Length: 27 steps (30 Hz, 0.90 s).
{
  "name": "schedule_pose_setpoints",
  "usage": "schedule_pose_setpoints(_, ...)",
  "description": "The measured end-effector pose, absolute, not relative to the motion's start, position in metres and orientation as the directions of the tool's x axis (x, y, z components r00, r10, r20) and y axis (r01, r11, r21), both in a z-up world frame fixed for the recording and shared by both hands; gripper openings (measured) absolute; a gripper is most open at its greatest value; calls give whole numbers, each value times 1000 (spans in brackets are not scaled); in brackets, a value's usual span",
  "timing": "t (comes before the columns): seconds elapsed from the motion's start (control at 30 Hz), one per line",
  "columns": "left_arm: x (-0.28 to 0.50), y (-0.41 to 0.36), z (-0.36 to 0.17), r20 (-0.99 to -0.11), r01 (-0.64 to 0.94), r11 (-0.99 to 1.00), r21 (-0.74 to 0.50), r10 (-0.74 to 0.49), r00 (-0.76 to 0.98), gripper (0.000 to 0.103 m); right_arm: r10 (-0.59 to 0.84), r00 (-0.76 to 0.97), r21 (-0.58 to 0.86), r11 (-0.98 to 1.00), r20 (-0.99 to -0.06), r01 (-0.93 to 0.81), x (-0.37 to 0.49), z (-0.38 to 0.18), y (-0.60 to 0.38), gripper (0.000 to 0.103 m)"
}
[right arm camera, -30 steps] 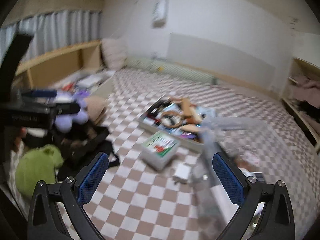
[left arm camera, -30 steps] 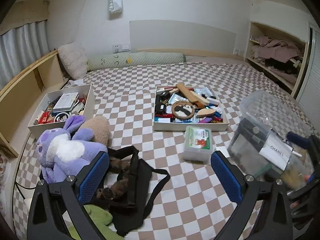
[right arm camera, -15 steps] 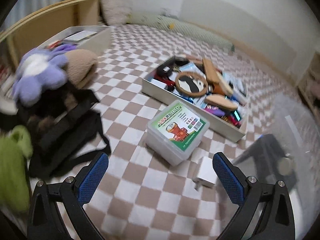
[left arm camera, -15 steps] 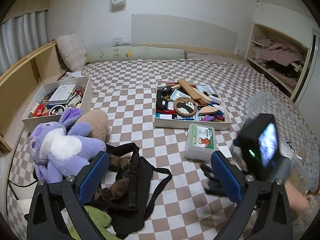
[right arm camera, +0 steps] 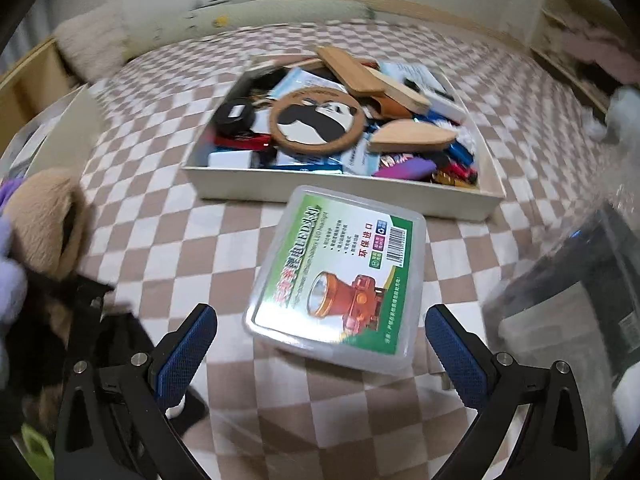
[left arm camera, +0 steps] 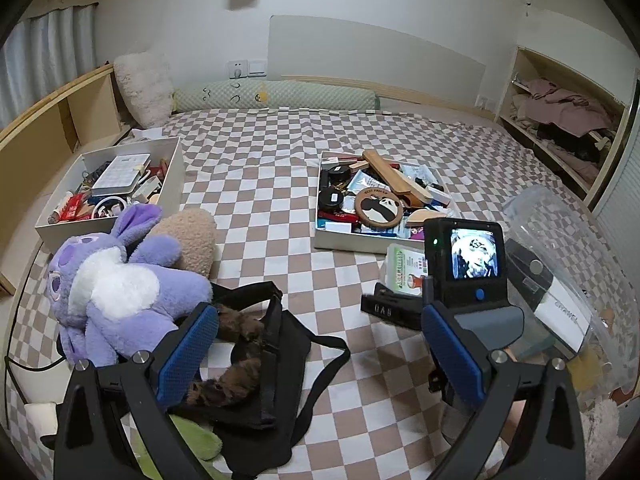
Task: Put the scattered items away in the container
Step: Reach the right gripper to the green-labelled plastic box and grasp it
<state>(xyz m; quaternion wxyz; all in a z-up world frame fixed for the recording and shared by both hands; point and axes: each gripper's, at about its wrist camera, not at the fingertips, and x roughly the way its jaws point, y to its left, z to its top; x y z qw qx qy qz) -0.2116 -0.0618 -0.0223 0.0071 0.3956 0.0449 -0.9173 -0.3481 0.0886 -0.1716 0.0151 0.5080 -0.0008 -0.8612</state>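
Right gripper [right arm camera: 320,344]: blue-padded fingers spread wide, nothing between them, hovering low over the brown-and-white checked bed cover [right arm camera: 168,208]. Directly ahead, between the finger lines, lies a clear plastic lidded box with a green headlamp label [right arm camera: 340,276], flat on the cover, just in front of the shallow white tray crammed with small items [right arm camera: 344,196]. Panda-print round wooden frame [right arm camera: 318,120] lies on top of the tray contents.

Left gripper [left arm camera: 320,344]: fingers released, empty, held above a black strap bag [left arm camera: 264,364]. Purple plush toy [left arm camera: 112,280] to its left. Second white box of clutter [left arm camera: 112,188] near the wooden bed edge. Clear plastic container [left arm camera: 560,280] at right.
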Motion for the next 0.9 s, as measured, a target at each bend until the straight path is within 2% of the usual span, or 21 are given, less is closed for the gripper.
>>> schedule_pose_setpoints(0.3,-210,-69,-28,-735,69,-996,-50,-10,-677,102,-63,-388,69,-998,-920,-2,-365,-201,105,103)
schedule_pose_setpoints(0.37,-209,-69,-27,-733,73,-996,-45,-17,-680,102,-93,-385,98,-995,-918,8,-365,-200,107,93)
schedule_pose_setpoints(0.9,-214,-62,-35,-761,81,-995,-65,-4,-649,102,-194,-312,109,-956,-930,271,-311,-174,86,91)
